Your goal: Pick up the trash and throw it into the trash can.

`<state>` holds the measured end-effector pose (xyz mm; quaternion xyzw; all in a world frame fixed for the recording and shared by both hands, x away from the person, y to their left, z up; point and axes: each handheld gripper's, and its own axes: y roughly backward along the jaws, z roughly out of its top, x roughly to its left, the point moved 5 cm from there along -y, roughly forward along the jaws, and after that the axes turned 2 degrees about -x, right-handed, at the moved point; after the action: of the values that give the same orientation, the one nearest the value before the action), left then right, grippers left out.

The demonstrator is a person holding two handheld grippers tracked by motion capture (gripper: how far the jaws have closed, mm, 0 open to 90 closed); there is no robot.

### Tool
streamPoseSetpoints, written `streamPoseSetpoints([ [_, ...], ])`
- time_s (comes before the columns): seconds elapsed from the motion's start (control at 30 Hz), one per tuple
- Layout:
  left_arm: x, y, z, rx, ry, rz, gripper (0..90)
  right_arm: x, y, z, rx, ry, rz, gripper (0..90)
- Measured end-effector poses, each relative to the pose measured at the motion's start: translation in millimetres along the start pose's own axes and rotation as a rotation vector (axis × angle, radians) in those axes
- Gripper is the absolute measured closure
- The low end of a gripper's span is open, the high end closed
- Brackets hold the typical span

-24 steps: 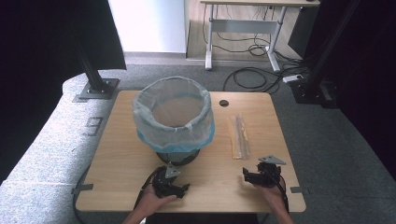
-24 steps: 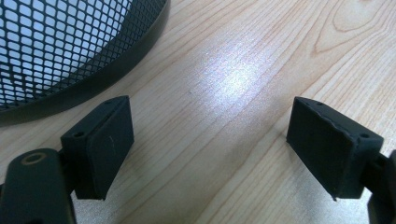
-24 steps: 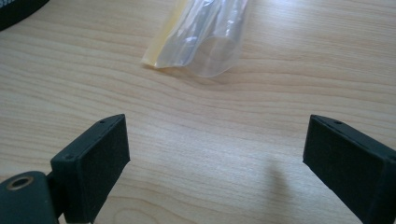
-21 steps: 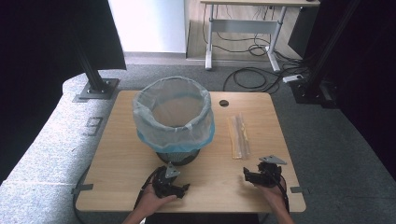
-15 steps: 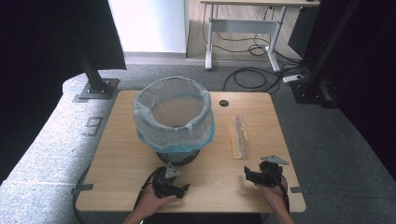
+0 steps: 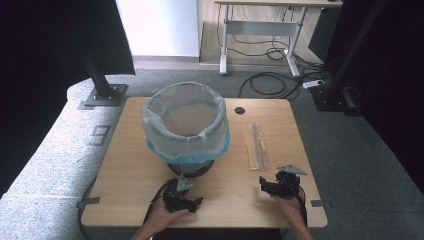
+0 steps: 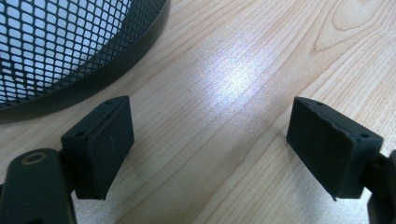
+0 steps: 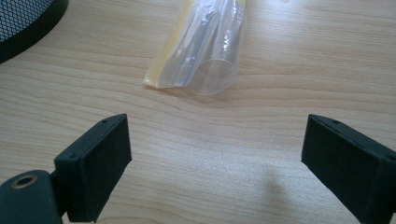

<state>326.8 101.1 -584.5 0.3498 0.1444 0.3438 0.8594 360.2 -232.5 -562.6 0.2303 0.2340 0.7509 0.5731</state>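
A black mesh bin (image 6: 186, 131) lined with a pale blue bag stands in the middle of the wooden table (image 6: 130, 165). Its dark base rim (image 7: 88, 70) curves across the top left of the left gripper view. A long, clear and yellowish plastic packet (image 6: 255, 145) lies to the bin's right; its near end (image 8: 205, 56) lies just beyond my right jaws. My left gripper (image 6: 195, 201) rests open near the front edge, below the bin, holding nothing. My right gripper (image 6: 263, 184) is open too, just short of the packet.
A small black round hole (image 6: 239, 110) sits in the tabletop behind the bin. Grey floor, cables and a desk frame (image 6: 260, 30) lie beyond the far edge. Bare wood stretches at the table's left and front.
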Motion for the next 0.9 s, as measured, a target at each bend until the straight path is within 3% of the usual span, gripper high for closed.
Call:
streamPoseSetpoints([
  [0.4, 0.0, 0.0, 0.0, 0.0, 0.0, 0.0, 14.7, -4.5, 1.8, 2.1, -0.018, -0.02, -0.003, 8.7],
  [0.57, 0.0, 0.0, 0.0, 0.0, 0.0, 0.0, 14.7, -6.6, 3.1, 4.3, -0.032, -0.067, 0.03, 8.9],
  [0.9, 0.0, 0.0, 0.0, 0.0, 0.0, 0.0, 14.7, -15.6, 2.0, 8.5, -0.051, -0.08, 0.004, 9.2],
])
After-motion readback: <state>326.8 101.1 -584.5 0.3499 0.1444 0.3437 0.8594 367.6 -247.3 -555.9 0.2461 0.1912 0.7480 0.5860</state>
